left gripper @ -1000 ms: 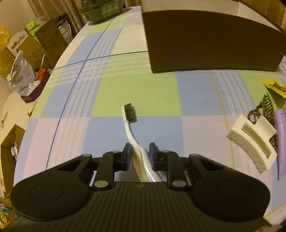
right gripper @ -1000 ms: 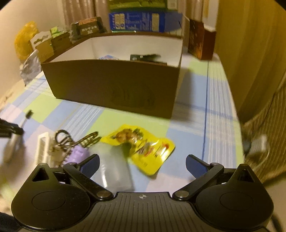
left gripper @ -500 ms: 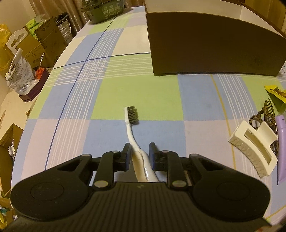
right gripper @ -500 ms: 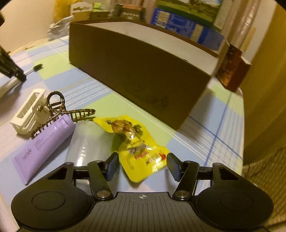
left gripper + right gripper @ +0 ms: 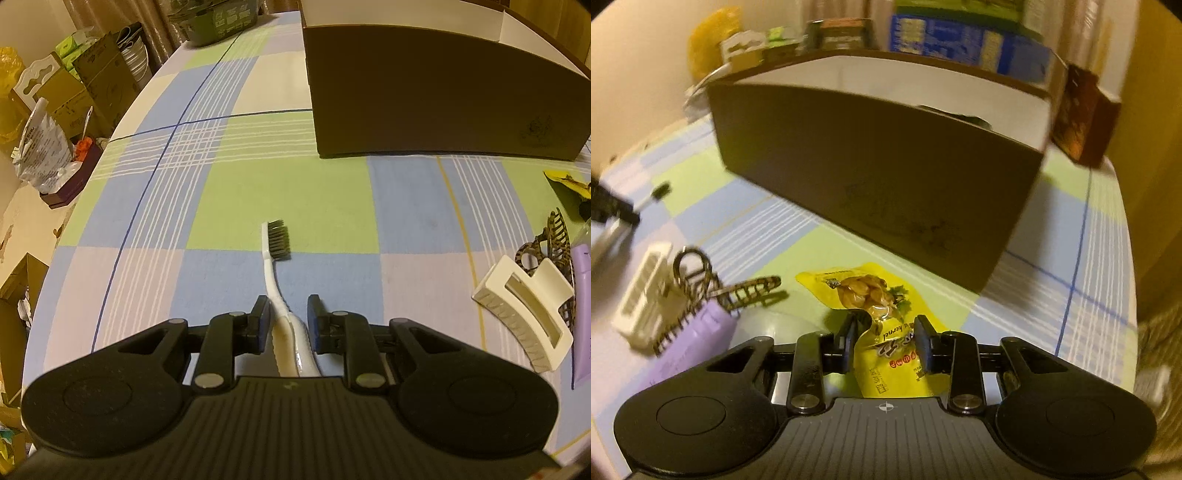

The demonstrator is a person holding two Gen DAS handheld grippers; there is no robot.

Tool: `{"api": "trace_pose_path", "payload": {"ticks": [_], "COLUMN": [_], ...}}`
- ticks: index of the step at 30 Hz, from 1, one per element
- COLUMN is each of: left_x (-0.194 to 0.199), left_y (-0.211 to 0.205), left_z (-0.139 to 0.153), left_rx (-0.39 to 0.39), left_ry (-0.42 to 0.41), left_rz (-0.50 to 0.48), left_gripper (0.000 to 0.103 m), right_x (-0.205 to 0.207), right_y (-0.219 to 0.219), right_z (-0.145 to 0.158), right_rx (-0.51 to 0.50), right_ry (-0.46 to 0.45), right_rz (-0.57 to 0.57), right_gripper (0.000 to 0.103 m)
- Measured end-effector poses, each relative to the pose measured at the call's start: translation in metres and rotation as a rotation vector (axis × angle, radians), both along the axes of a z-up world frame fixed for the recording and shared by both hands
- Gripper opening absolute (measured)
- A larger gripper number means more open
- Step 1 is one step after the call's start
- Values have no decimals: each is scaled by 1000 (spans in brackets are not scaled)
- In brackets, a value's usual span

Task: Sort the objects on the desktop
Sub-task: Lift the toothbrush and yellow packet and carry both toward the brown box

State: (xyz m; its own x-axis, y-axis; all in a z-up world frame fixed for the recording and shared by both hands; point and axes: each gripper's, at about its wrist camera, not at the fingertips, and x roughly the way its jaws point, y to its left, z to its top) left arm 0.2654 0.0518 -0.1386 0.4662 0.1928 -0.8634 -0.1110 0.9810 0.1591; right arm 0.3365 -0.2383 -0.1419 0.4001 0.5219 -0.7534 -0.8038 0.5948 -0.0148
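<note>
One "kernel"-printed yellow snack packet (image 5: 886, 354)

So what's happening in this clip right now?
A person is sorting desk clutter with two handheld grippers. The left tool is shut on the handle of a white toothbrush. The right tool is closing around a yellow snack packet, which buckles between its fingers. The brown box sits just beyond.
</note>
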Motion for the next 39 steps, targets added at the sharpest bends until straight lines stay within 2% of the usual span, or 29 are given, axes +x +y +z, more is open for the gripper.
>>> {"api": "trace_pose_path", "payload": {"ticks": [7,12,18,22,25,39], "left_x": [-5,-18,-19,-18,-21,-22], "left_y": [1,0,-8,-9,-5,-13], "left_z": [2,4,4,5,7,31], "left_rx": [-9,-27,-4,-4,-42,-50], "left_ry": [42,80,103,89,76,3], "left_rz": [-15,7,-6,-20,-15,-49], "left_gripper": [18,18,17,16,16,16], "right_x": [16,10,6,2,0,-14], "right_y": [-23,-32,-38,-40,-44,-51], "right_z": [13,17,19,23,26,41], "right_rx": [134,134,135,138,156,208], "right_ry": [185,199,203,201,206,216], "right_rz": [-187,-218,-241,-253,-265,-304], "right_gripper": [29,29,29,29,28,25]}}
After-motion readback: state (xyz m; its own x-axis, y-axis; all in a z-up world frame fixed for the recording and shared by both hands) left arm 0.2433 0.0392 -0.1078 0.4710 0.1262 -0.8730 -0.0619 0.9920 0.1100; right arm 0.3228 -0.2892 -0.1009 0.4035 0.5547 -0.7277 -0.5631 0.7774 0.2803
